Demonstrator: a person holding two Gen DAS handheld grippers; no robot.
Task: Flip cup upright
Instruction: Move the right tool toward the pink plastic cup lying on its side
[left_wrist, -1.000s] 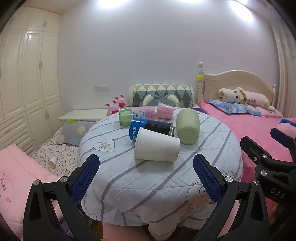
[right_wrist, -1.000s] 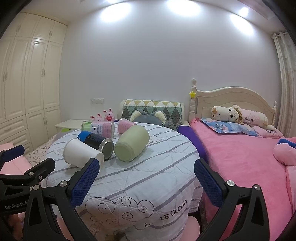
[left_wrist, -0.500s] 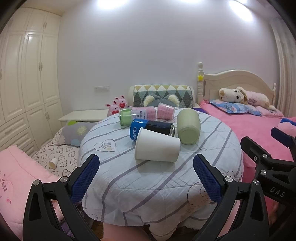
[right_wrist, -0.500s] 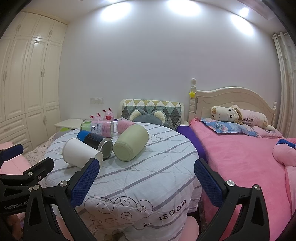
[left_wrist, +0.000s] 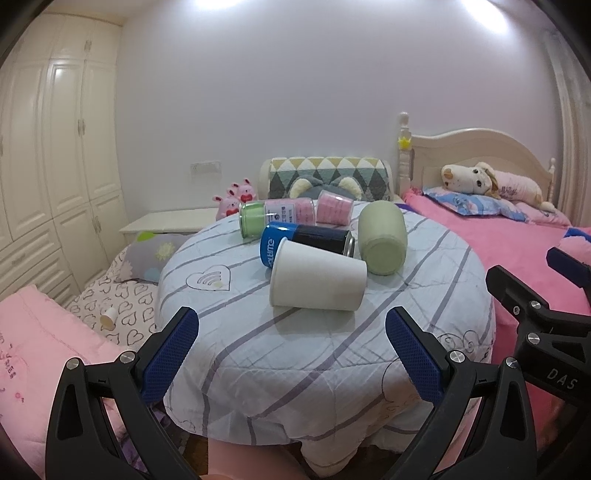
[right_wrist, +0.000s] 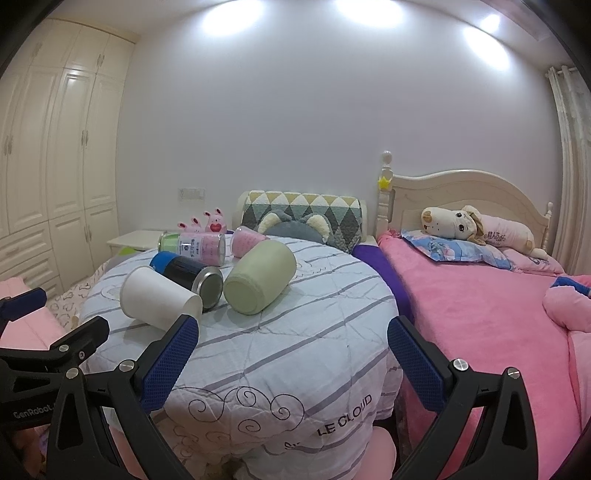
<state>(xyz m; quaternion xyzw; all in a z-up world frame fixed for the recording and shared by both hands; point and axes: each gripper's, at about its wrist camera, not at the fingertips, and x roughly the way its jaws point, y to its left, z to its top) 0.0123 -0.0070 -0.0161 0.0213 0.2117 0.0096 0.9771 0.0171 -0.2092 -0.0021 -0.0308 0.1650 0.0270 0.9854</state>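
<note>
A white paper cup (left_wrist: 317, 282) lies on its side on the round cloth-covered table (left_wrist: 295, 354), mouth to the left; it also shows in the right wrist view (right_wrist: 159, 297). A pale green cup (left_wrist: 382, 238) lies on its side to its right, base toward me, also in the right wrist view (right_wrist: 260, 282). A blue-capped dark can (left_wrist: 306, 242), a clear jar (left_wrist: 277, 216) and a pink cup (left_wrist: 334, 212) lie behind. My left gripper (left_wrist: 291, 347) is open and empty, short of the white cup. My right gripper (right_wrist: 291, 358) is open and empty, right of the cups.
A pink bed (right_wrist: 480, 314) with a plush dog (right_wrist: 465, 225) lies right of the table. A patterned cushion (left_wrist: 328, 177) and nightstand (left_wrist: 170, 223) stand behind it. White wardrobes (left_wrist: 48, 166) line the left wall. Pink bedding (left_wrist: 33, 339) lies at lower left.
Both grippers have drifted slightly closer to the table. Nothing on the table has moved.
</note>
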